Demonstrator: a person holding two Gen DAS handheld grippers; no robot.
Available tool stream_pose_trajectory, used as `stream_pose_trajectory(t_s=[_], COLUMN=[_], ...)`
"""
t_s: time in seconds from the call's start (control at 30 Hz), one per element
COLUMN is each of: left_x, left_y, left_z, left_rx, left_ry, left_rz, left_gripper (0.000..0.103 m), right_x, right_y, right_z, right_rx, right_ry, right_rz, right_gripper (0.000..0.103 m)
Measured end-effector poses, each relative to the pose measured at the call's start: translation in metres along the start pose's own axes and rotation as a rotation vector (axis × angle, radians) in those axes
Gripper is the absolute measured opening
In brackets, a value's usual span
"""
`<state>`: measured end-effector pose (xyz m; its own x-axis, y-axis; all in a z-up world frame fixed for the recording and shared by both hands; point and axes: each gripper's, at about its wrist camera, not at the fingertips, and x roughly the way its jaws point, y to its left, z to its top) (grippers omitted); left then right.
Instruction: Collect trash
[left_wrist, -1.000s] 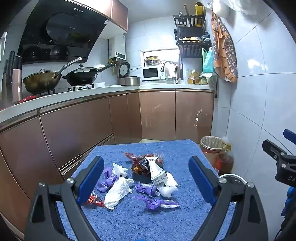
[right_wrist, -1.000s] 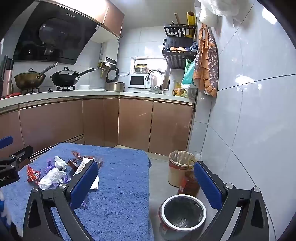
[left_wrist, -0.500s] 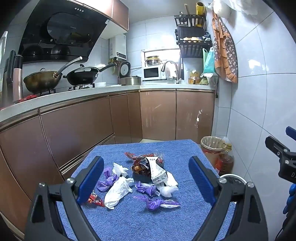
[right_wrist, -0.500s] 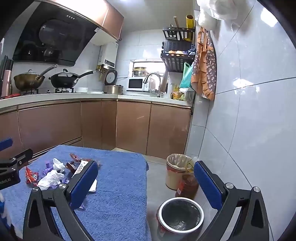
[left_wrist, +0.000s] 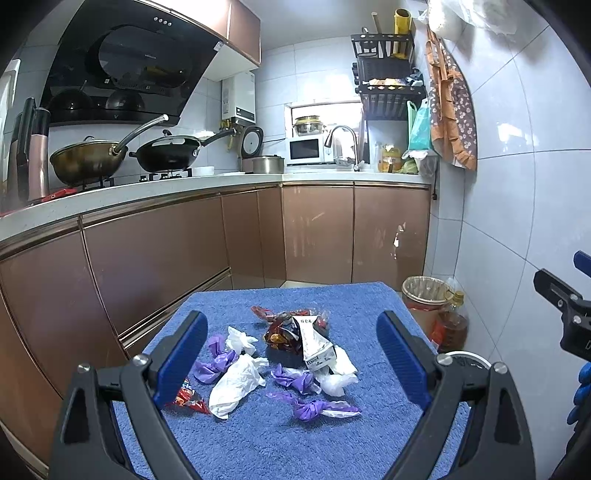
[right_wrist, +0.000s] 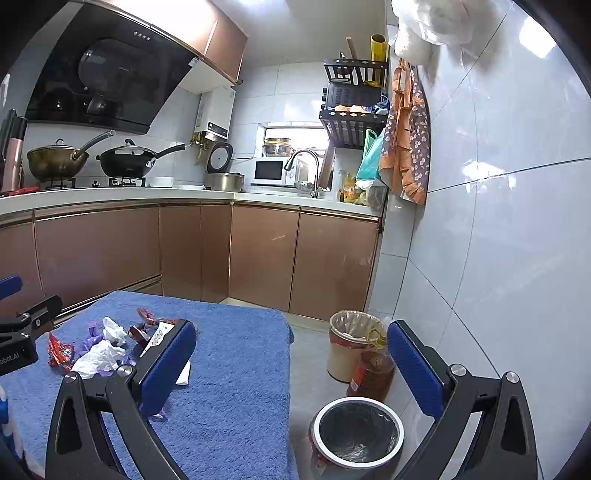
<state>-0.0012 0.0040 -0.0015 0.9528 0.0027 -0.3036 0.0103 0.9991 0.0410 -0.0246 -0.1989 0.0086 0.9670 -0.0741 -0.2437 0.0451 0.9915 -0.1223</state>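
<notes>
Both hand-held grippers wide, empty: left hand-held gripper (left_wrist: 290, 354), right hand-held gripper (right_wrist: 291, 358). Trash pile (left_wrist: 288, 354) on blue-towelled desk (right_wrist: 236, 369); bin (right_wrist: 360, 430) on floor right of desk. Wrapper print unreadable.

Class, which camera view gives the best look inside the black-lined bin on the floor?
The right wrist view: the black-lined bin sits in front, its opening fully visible. The left wrist view shows only a sliver of its white rim behind a finger.

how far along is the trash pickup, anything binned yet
Nothing looks collected yet. The wrappers and tissues all lie on the blue towel. Left gripper and right gripper are both open and empty. The black-lined bin on the floor shows no trash from here. Everything is left.
</notes>
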Motion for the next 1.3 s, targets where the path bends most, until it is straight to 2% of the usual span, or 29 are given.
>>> stream_pose_trajectory(t_s=[1.3], left_x=[0.009], left_y=[0.000], left_z=[-0.007], left_rx=[0.015], left_ry=[0.038], left_rz=[-0.007], left_gripper=[0.093], right_x=[0.012], right_y=[0.002], right_z=[-0.001], right_rx=[-0.010], right_ry=[0.036], right_rz=[0.049], right_gripper=[0.103])
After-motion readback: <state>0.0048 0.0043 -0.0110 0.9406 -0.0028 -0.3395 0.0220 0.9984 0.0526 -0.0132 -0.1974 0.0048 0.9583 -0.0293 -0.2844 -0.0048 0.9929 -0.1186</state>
